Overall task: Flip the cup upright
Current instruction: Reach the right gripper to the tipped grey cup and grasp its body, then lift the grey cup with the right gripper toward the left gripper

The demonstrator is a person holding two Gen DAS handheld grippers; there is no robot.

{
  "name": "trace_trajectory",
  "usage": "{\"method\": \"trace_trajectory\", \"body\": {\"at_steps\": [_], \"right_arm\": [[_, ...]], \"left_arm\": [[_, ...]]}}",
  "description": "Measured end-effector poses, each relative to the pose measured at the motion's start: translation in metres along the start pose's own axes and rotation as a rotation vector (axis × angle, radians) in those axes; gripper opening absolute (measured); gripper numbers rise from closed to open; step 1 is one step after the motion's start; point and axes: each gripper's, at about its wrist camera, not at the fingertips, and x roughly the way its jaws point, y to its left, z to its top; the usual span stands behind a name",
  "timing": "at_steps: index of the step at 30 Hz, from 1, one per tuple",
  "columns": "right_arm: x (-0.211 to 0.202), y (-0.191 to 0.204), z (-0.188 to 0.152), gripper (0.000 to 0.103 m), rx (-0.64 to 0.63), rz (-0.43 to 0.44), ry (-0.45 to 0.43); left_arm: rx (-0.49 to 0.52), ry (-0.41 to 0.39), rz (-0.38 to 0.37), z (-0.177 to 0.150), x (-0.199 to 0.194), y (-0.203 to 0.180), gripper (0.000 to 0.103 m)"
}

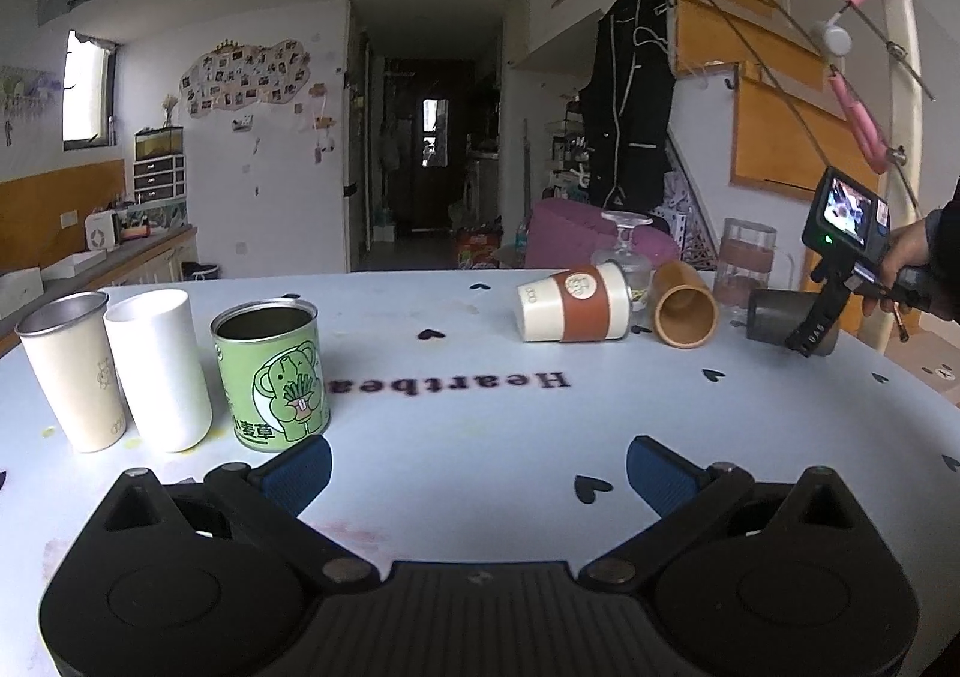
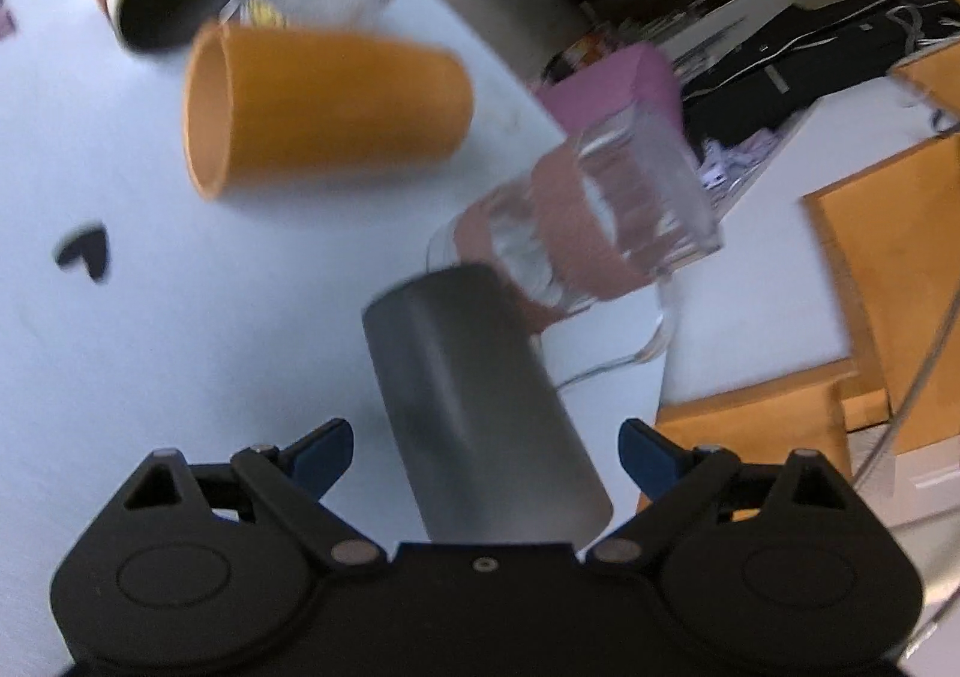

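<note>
Grey cup (image 2: 474, 407): seen lying on its side at the table's right edge, long axis run from 5 o'clock to 11 o'clock in the right wrist view, closed base pointed away
Right gripper (image 2: 485, 458): jaws spread wide either side of the grey cup, no contact seen
Left gripper (image 1: 479, 476): spread apart, nothing held
Green can (image 1: 272, 374): upright, interior seen dark
Orange cup (image 2: 324, 107): on its side, mouth toward 9 o'clock
Table (image 1: 468, 425): white with black hearts

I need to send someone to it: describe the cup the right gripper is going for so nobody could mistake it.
On the pale blue table, go to its right end, where several cups lie tipped over. Past the orange cup lies the dark grey metal cup, on its side between the open right gripper fingers, the only plain grey one there.
</note>
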Motion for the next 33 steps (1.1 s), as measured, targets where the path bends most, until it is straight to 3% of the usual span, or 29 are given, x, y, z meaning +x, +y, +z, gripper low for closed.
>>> {"method": "trace_trajectory", "body": {"at_steps": [2,4,8,12,27,33], "right_arm": [[0.012,0.001,0.0,0.092,-0.017,-0.016,0.038],[0.021,0.002,-0.004,0.082,-0.025,-0.018,0.068],[0.014,0.009,-0.01,0.081,-0.052,-0.037,0.044],[-0.017,0.034,-0.02,0.081,-0.123,0.006,-0.008],[-0.211,0.21,-0.075,0.08,-0.632,0.124,-0.427],[-0.262,0.249,-0.083,0.08,-0.769,0.115,-0.566]], "left_arm": [[-0.005,0.009,-0.002,0.0,0.003,0.001,0.103],[-0.009,0.018,-0.008,-0.001,0.007,0.001,0.103],[-0.015,0.021,-0.024,-0.002,0.007,0.001,0.103],[-0.034,0.016,-0.045,-0.004,0.003,0.003,0.103],[-0.021,-0.004,-0.102,-0.008,-0.024,0.0,0.103],[-0.027,0.013,-0.096,-0.009,-0.026,-0.001,0.103]]}}
